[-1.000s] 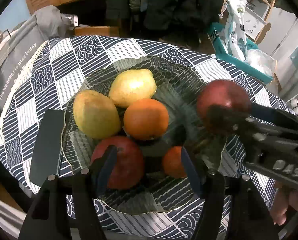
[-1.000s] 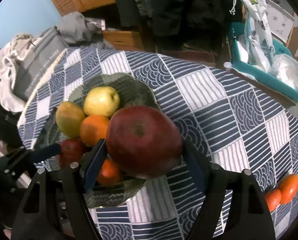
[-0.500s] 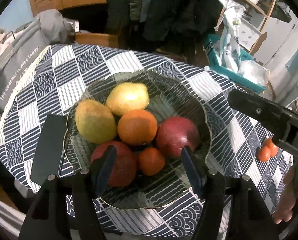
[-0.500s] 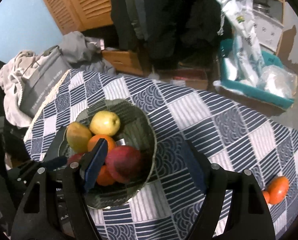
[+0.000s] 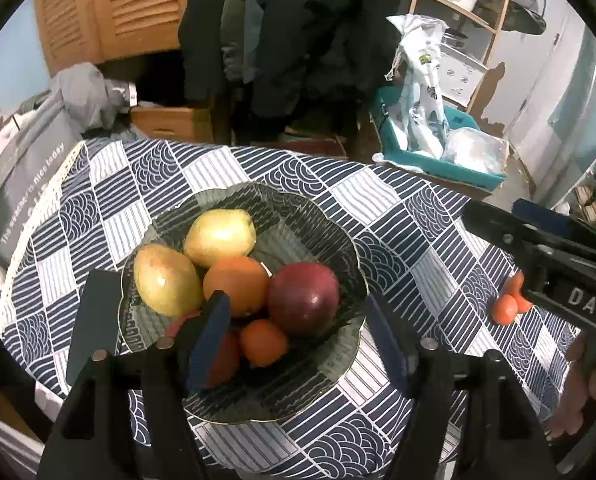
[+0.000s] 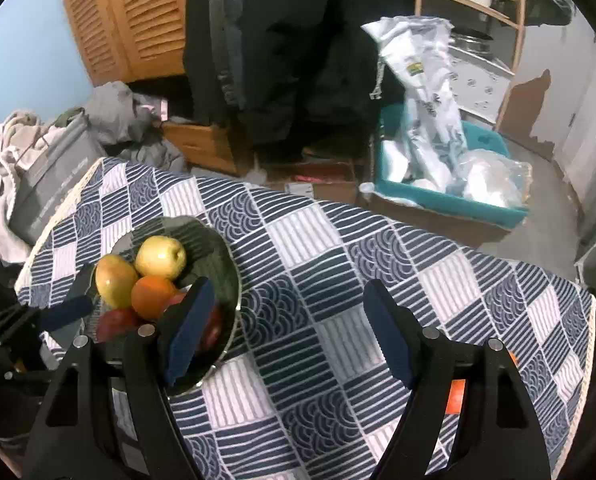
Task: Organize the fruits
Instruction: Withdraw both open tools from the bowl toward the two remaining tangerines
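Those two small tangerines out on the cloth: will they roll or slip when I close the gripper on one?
Probably some roll: the tangerines look round and sit loose on the flat tablecloth. They appear to touch, so nudging one may shift the other. The skin looks matte, so slipping seems unlikely.

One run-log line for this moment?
right gripper: open, empty | left gripper: open over bowl | two tangerines on tablecloth

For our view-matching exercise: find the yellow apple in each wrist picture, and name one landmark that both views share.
Left wrist view: the yellow apple lies left of centre, at the back of the fruit pile.
Right wrist view: the yellow apple lies at centre-left, again at the back.
Shared landmark: the dark glass plate holding the fruit.
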{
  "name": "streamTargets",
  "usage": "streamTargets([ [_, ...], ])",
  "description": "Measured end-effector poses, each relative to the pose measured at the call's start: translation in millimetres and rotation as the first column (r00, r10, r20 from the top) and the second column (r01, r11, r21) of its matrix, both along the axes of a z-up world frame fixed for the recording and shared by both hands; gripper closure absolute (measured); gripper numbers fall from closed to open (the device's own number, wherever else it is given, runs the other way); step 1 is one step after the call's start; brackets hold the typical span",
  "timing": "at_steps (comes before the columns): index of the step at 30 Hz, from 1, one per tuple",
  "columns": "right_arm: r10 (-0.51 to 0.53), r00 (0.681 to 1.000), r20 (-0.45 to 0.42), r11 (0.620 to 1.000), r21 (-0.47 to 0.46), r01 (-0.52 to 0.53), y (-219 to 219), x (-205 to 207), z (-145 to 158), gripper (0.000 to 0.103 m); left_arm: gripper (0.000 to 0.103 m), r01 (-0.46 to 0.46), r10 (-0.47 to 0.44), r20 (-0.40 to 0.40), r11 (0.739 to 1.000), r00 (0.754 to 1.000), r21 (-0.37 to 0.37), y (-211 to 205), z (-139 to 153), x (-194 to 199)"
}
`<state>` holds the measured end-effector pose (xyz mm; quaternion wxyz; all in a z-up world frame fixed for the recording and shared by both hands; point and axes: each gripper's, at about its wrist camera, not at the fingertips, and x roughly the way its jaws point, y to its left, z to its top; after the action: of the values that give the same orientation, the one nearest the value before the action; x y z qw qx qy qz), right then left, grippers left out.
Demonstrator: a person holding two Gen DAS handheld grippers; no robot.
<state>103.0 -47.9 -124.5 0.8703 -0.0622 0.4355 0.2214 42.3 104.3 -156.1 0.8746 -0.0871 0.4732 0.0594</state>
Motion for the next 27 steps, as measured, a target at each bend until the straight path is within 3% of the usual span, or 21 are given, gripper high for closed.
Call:
streamTargets([
  [11,-0.075,0.996,0.046,0.997,-0.012,0.076,-42,-11,16,0.022,0.029,0.036,-0.035,0.048,0.999,0.998,-0.025,-20,19,1],
  [27,-0.207,0.974,0.093,0.977,-0.036,0.211,-120,-20,21,0.019,0.022,0.139,-0.145,0.108,0.988,0.984,0.061,-80,43,10],
])
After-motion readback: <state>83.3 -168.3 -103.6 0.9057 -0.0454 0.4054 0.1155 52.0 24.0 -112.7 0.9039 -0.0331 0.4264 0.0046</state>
